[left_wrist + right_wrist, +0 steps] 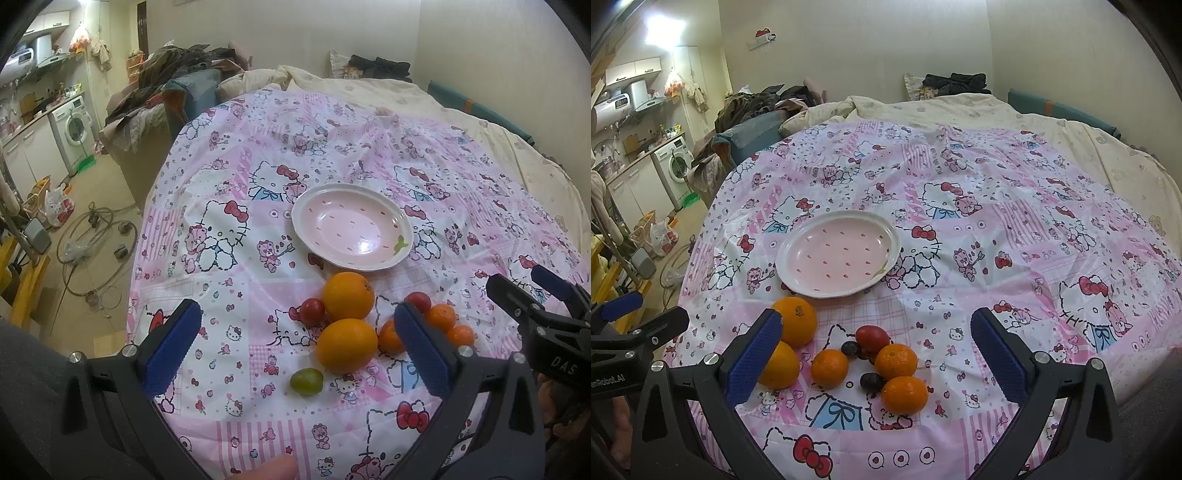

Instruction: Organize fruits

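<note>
Both grippers stand with their jaws spread wide and nothing between the blue pads. From the left wrist camera, the left gripper (pixel 295 338) hovers above a pink cartoon-print cloth (pixel 229 266), and the fruit lies on the cloth in the gap between its fingers: two large oranges (pixel 348 295), one behind the other and touching, a red tomato (pixel 312 311) just to their left, and a small green fruit (pixel 306 381) lying apart in front of them. To the right of the oranges, partly hidden behind the gripper's right pad, sit three small tangerines (pixel 440 316) and a second red tomato (pixel 418 301). Beyond the fruit rests a pink plate (pixel 400 221) with a white rim, holding nothing. The right gripper (pixel 517 291) shows at the right edge of this view. From the right wrist camera, the right gripper (pixel 877 332) hangs over the same cloth, with the three tangerines, a red tomato (pixel 872 336) and two dark grapes (pixel 871 381) clustered between its fingers. The two large oranges lie at the left, the nearer one partly covered by the left pad. The plate lies just behind them. At the left edge the other gripper is seen.
</note>
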`<state>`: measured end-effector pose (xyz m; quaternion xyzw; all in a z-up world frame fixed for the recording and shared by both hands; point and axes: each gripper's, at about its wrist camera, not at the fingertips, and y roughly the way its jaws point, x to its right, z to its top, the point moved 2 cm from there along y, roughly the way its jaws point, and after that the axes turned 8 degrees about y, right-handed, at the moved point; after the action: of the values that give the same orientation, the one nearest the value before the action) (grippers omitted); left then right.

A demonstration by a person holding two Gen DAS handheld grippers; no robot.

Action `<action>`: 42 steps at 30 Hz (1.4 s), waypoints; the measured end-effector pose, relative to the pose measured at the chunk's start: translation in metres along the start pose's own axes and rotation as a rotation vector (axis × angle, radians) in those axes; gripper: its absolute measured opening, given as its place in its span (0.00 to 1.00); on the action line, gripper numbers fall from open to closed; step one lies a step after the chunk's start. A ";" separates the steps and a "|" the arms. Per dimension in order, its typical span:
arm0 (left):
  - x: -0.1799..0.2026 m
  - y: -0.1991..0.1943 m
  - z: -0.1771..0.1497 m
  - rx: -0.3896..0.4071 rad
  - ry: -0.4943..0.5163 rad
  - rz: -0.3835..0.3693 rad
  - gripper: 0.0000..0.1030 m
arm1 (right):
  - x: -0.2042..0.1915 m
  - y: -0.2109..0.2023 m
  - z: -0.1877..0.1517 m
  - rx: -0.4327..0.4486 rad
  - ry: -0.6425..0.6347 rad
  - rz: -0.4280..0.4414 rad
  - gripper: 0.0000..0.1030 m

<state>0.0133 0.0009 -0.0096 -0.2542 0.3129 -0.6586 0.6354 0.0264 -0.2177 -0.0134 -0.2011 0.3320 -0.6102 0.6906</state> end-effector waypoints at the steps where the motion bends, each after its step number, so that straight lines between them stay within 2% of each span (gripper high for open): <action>1: 0.000 0.000 0.001 0.002 -0.003 0.001 1.00 | 0.000 0.000 0.000 0.000 0.000 -0.001 1.00; 42: -0.001 0.000 -0.002 0.003 -0.009 -0.002 1.00 | 0.000 0.000 0.000 0.000 -0.003 -0.002 1.00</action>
<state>0.0120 0.0019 -0.0103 -0.2565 0.3085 -0.6585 0.6367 0.0265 -0.2177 -0.0140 -0.2024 0.3310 -0.6106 0.6904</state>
